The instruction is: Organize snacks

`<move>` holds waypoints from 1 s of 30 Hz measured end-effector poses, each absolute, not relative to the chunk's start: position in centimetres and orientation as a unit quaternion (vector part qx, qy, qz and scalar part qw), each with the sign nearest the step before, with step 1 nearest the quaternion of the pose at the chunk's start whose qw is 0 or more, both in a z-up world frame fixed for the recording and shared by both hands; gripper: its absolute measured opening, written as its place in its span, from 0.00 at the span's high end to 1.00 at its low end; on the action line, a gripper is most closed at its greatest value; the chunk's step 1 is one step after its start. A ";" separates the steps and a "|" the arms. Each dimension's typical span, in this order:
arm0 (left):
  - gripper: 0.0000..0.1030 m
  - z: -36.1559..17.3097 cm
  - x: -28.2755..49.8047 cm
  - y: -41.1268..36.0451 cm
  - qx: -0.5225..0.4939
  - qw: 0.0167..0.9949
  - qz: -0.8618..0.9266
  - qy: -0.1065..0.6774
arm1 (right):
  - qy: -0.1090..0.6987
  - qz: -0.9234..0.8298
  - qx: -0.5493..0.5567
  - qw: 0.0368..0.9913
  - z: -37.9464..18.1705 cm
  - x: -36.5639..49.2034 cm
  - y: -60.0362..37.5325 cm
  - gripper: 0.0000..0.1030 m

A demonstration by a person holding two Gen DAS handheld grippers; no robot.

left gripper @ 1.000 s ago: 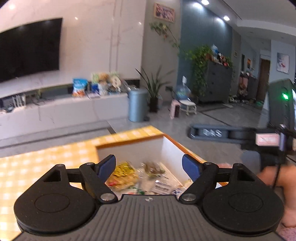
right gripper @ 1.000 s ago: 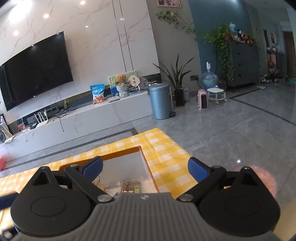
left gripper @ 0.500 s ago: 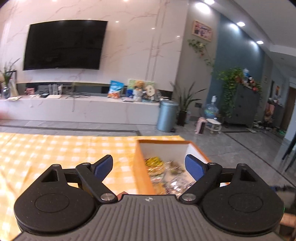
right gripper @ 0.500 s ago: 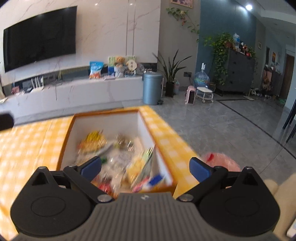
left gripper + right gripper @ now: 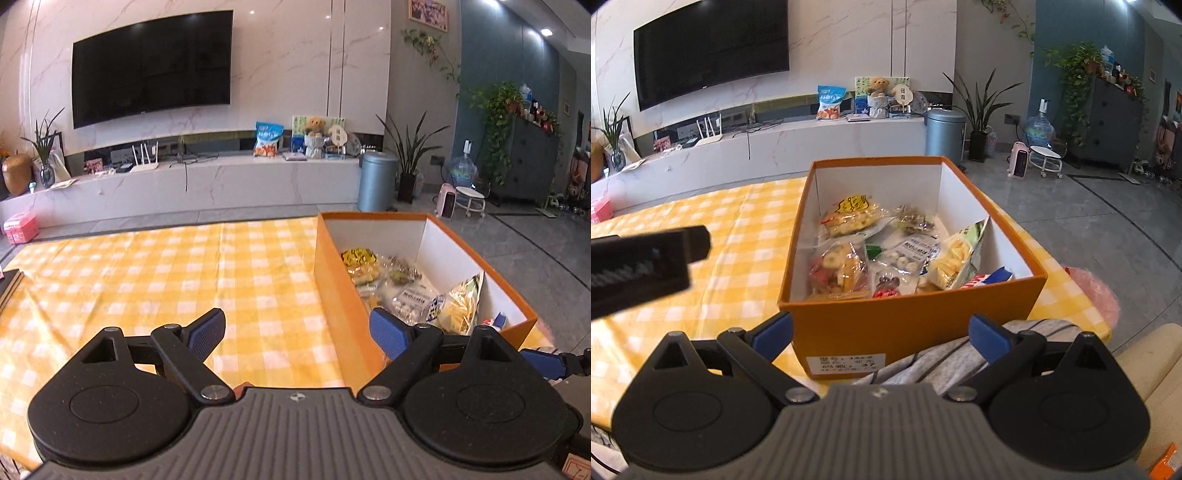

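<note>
Both grippers empty, snacks sitting in the orange box

Left wrist view: the left gripper (image 5: 296, 334) stands as wide as it goes with nothing between its blue fingers, low in the frame over the yellow checked cloth (image 5: 155, 273); the orange box (image 5: 334, 291) of snack packets (image 5: 413, 291) lies at centre right. To pick well, I'd swing it right over the box and take one packet by a free edge. A second ago the box sat squarely between the fingers; now it lies off to the right.

Right wrist view: the right gripper (image 5: 881, 338) is also spread wide and empty, low centre, just short of the box's near wall (image 5: 908, 321); packets fill the box mid-frame, the left gripper's body at the left edge. A second ago only a box corner showed; now the whole box is in view.
</note>
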State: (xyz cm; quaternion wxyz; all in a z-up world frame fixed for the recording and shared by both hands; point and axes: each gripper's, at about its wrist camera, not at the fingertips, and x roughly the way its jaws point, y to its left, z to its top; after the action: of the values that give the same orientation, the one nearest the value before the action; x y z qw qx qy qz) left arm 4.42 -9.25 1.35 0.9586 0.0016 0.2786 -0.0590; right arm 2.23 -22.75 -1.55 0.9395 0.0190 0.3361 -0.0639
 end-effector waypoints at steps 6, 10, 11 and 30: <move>0.00 0.0 4.0 -9.7 0.014 0.952 -0.066 0.298 | 0.334 -0.068 0.023 0.940 -1.9 2.1 -22.9 0.04; 0.00 -0.3 3.9 -9.8 0.005 0.949 -0.074 0.305 | 0.332 -0.073 0.023 0.940 -1.8 2.2 -23.2 0.04; 0.00 -0.3 3.9 -9.8 0.005 0.949 -0.073 0.305 | 0.332 -0.074 0.023 0.940 -1.8 2.1 -23.2 0.04; 0.00 -0.3 4.2 -9.6 -0.006 0.942 -0.072 0.327 | 0.334 -0.080 0.010 0.939 -2.1 2.2 -22.7 0.04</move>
State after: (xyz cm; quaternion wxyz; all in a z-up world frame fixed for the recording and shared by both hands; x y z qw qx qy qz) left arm 4.15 -9.61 -0.34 0.9422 -0.0059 0.3271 -0.0718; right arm 2.16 -22.70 -2.13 0.9393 0.0097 0.3336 -0.0797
